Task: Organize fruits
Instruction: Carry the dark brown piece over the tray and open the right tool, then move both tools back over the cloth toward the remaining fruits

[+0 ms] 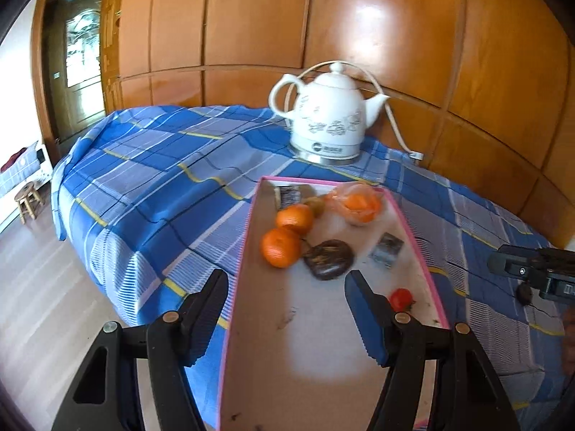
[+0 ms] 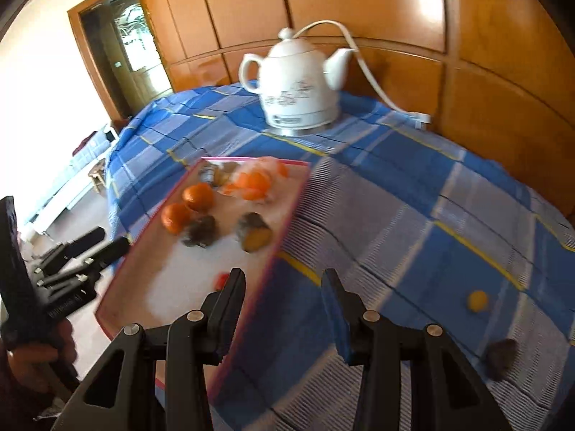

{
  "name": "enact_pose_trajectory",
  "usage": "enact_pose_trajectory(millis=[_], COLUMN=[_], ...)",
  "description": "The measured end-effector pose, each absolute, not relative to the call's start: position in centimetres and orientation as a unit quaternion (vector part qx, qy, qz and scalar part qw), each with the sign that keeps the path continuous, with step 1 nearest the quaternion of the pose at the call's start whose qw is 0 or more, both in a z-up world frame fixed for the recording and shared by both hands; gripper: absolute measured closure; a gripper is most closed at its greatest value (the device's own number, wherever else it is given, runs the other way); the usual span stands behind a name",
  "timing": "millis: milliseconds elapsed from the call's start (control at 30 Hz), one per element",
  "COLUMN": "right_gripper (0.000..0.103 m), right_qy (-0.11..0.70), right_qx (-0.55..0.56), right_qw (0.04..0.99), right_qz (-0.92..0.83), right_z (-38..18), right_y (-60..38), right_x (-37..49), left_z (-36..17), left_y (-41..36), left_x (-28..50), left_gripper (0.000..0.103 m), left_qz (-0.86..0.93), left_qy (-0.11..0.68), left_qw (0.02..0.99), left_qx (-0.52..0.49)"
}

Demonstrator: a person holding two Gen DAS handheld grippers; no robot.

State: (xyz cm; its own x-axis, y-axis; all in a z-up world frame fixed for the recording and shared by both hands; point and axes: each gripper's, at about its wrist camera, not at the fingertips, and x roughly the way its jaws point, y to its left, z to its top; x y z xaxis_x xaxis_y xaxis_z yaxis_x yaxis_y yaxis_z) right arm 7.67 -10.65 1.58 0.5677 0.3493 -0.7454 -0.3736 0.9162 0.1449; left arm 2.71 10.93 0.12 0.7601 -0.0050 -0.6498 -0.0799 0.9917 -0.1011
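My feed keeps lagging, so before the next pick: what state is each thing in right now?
Left gripper: open, empty, astride the box's left wall.
Right gripper: open, empty, astride the box's right wall.
Pink-edged box: lidless, on the checked cloth.
Two tangerines: whole, inside the box.
Bagged orange pieces: inside the box, far end.
Small red fruit: inside, near end.
Small yellow fruit: loose on the cloth.
Kettle: upright, lid on.

Glossy wooden wall panels [image 1: 359, 18] (catching bright glare) back a blue plaid tablecloth [image 1: 161, 179], pale floor [image 1: 36, 305] alongside.
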Motion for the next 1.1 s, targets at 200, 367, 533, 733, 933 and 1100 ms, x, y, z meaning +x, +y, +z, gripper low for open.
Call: enact_pose_trajectory(millis=[200,367,533,733,933,1100], right_gripper=[0.058,0.059,0.058,0.059,0.059,0.059], right_qy=[0.421,0.424,0.428,0.429,0.429,0.423], right_qx=[-0.025,-0.023,-0.019,-0.020,-0.011,0.047], right_qw=[0.892,0.895,0.896,0.899,0.903,0.905], right_qz=[0.164,0.136,0.113,0.081,0.033,-0.022], right_z=[1.7,1.8,1.6,1.9,1.9,1.0], right_y=[-14.9,-18.0,-20.6,-23.9,-28.4,-33.2], right_x=[6.8,6.3,5.9,5.7,5.9,5.8], left_z=[0.6,0.6,0.6,0.6,0.7,0.8], left_y=[8.9,7.6,6.3,4.7,2.9,1.0], left_x=[2.3,2.2,2.2,2.5,2.7,2.9], left_gripper=[0.035,0.035,0.035,0.035,0.035,0.035], left_qz=[-0.003,-0.024,-0.038,-0.062,-0.084,-0.110], left_qy=[0.341,0.345,0.347,0.355,0.359,0.363], left_qw=[0.939,0.938,0.937,0.933,0.929,0.925], left_qx=[-0.043,-0.031,-0.019,-0.010,0.003,0.016])
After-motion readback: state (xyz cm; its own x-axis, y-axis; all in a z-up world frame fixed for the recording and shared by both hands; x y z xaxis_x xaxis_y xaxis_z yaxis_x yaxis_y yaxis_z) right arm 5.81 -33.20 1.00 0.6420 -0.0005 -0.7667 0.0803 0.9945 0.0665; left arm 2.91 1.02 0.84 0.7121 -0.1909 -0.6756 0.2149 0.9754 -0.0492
